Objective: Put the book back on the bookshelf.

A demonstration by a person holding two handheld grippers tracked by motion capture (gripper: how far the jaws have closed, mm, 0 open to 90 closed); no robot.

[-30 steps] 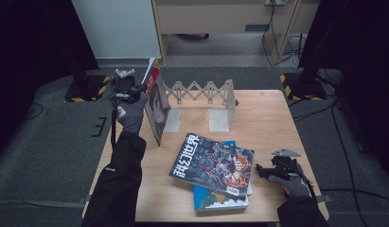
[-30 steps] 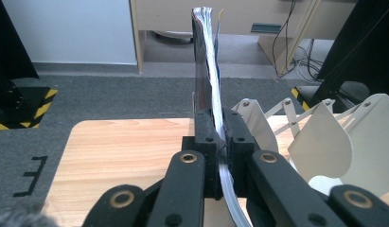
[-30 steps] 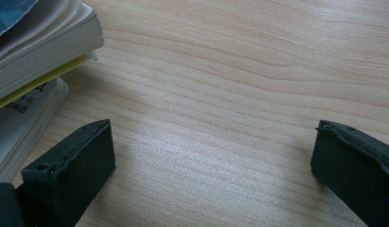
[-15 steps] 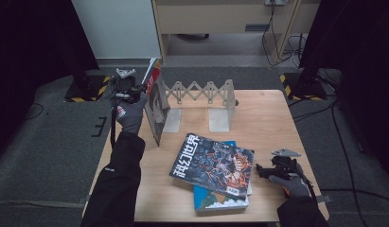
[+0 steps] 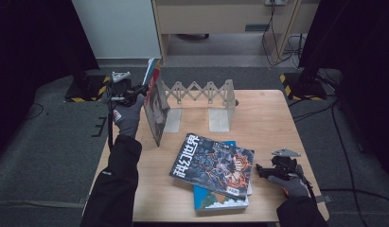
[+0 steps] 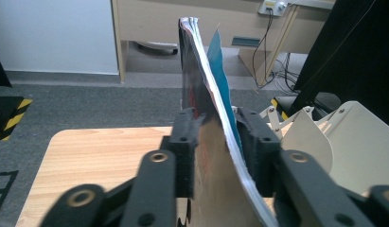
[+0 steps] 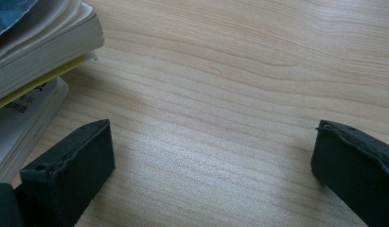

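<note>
A: Item one, left gripper (image 5: 135,92)?
B: At the bench's (image 5: 268,118) ten o'clock corner, held by a gloved hand (image 5: 127,117). Its jaws have just been opening and now stand a little apart on either side of the upright magazine (image 5: 156,111); in the left gripper view the left jaw lies against the cover, while a slim gap shows beside the right jaw, so the pads no longer pinch it.

A: The magazine itself?
B: Standing on edge, leaning slightly, just beside the left plate of the rack (image 5: 201,94), with a blue book (image 6: 225,80) directly behind it.

A: The rack?
B: Grey folding lattice with two white bookend plates, at twelve o'clock on the bench.

A: Item two, right gripper (image 5: 264,171)?
B: At four o'clock, jaws spread wide with nothing between them, low over bare wood. Its tips point toward nine o'clock.

A: Flat stock?
B: A stack (image 5: 216,172) at six o'clock: a dark illustrated magazine on top, set askew over a blue-covered book. Its page edges (image 7: 36,61) lie near the right gripper's jaws, apart from them.
</note>
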